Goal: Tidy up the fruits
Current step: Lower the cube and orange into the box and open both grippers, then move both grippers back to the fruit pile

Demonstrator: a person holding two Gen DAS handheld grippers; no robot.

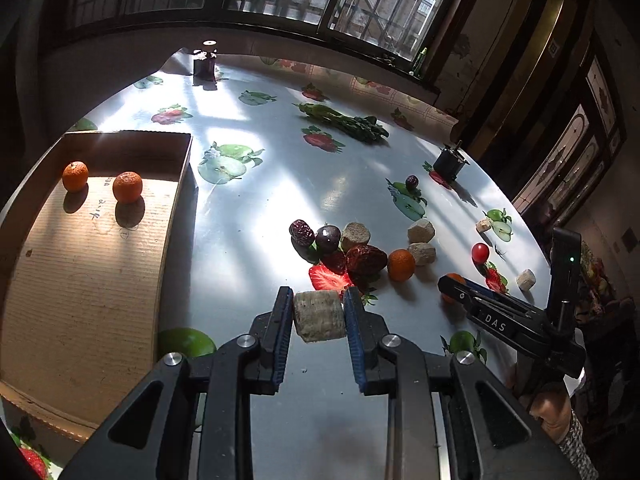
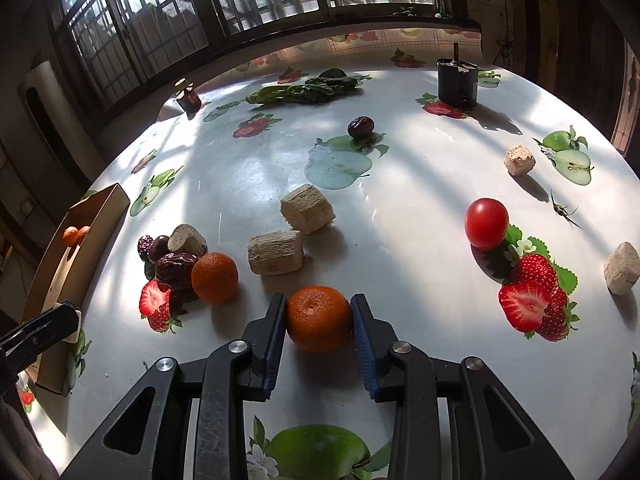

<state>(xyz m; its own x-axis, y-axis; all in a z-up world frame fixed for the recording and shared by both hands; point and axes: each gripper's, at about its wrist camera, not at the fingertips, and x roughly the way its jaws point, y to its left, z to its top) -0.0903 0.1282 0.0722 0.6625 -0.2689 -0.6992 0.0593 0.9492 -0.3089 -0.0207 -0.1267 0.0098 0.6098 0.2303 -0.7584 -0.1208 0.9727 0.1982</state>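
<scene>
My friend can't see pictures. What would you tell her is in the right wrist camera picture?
The right gripper has its jaws shut on an orange tangerine on a round table printed with fruit pictures. Beyond it lie another tangerine, dark dates, pale blocks and a red tomato, with a cardboard box at the left.

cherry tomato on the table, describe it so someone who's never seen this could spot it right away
Start from the round table covered in a fruit-print cloth. On its right side in the right wrist view, find the printed strawberries; the cherry tomato sits just above them. It is the only smooth, glossy red ball there: the tangerines are orange and dimpled, the dates dark and wrinkled.
</scene>
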